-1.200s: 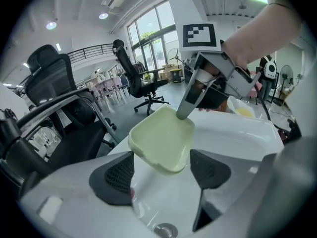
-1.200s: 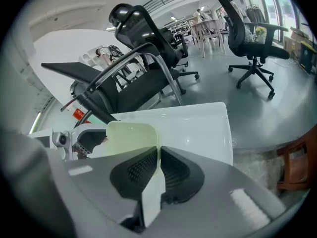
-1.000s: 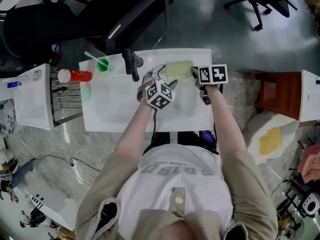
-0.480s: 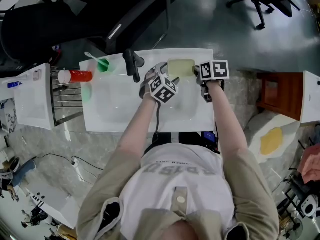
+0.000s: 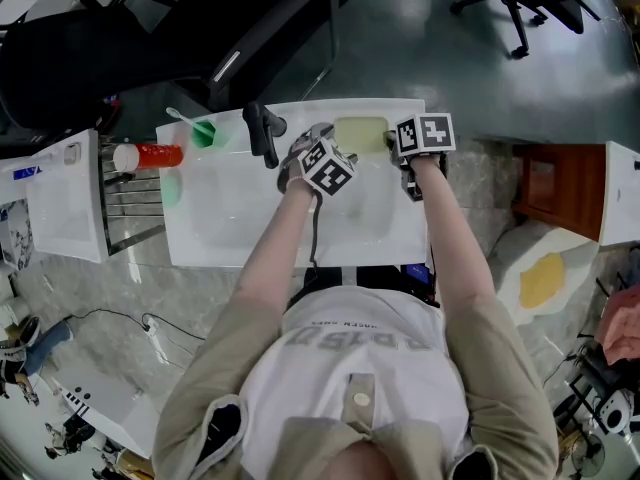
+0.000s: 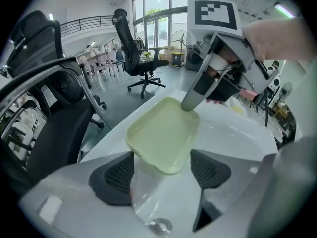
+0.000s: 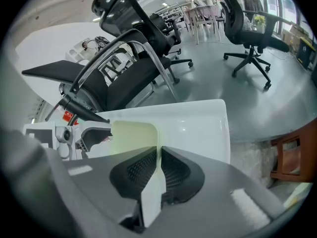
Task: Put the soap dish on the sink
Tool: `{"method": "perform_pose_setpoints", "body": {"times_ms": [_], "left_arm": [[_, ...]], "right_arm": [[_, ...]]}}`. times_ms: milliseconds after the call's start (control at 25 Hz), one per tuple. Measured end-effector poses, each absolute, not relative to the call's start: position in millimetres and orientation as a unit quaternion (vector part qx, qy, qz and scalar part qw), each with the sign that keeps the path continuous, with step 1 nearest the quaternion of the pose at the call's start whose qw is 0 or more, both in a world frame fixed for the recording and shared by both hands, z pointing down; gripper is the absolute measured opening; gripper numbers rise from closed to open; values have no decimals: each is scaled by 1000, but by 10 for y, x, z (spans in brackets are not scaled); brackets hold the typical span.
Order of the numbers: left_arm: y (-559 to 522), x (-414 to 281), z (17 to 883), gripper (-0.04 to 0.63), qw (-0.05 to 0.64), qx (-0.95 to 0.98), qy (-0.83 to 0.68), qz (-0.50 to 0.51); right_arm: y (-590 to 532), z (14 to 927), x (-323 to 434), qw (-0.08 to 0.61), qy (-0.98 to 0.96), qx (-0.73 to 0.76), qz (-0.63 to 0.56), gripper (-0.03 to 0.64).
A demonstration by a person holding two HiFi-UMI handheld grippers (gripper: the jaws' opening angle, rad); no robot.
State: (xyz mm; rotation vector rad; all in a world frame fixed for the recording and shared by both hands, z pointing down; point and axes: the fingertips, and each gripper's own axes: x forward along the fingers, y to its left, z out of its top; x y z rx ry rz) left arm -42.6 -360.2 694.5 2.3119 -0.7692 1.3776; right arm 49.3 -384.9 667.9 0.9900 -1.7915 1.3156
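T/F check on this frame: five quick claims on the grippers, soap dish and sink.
1. The right gripper is clamped on the soap dish rim. True.
2. The left gripper has its jaws shut. False: they stand apart, with no pad pressing on the dish.
3. The soap dish is red. False: it is pale green.
4. A black faucet stands at the sink's far edge, left of the dish in the head view. True.
5. The dish holds a bar of soap. False: it is empty.
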Motion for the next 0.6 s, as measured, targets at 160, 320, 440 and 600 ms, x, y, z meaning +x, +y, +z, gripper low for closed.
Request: {"method": "perform_pose_setpoints", "body": {"times_ms": [160,320,440,600], "left_arm": [[-3591,-436,7009,373,187,805,-260,499],[-3608,-421,7008,374,186,802,-253,507],[-3625,-428,7026,373,176,800,-247,518],[-3623,-438,7040,373,163,795,-240,532]], "right_arm": [[-3865,6696,497,355,-686,380,509,31],[-3882,6687,516,367,-682,381,505,32],[-3882,6704,514,375,-680,380,502,34],[-3867,6737,513,379,-677,379,505,37]]}}
